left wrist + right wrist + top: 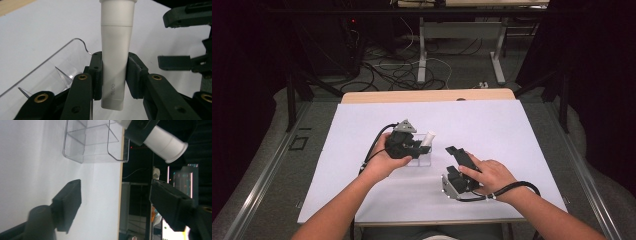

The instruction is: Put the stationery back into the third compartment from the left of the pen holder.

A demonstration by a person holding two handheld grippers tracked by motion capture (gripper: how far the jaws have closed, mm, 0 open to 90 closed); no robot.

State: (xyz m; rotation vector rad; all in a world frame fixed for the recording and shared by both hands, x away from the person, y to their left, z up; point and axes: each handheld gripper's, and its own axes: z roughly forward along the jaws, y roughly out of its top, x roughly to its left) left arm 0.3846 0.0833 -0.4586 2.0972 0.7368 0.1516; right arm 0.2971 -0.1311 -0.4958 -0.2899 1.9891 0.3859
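Bright, even light on white table [492, 125] — dark surroundings, soft focus.

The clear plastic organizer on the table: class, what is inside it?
The clear organizer holds thin transparent dividers and no visible items. The left gripper grips a white tube beside its rim, not inside. The black jaws cover the near compartments, so their contents cannot be seen.

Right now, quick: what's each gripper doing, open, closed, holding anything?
Left gripper: closed on the white tube, beside the clear plastic organizer.
Right gripper: jaws open, holding nothing.
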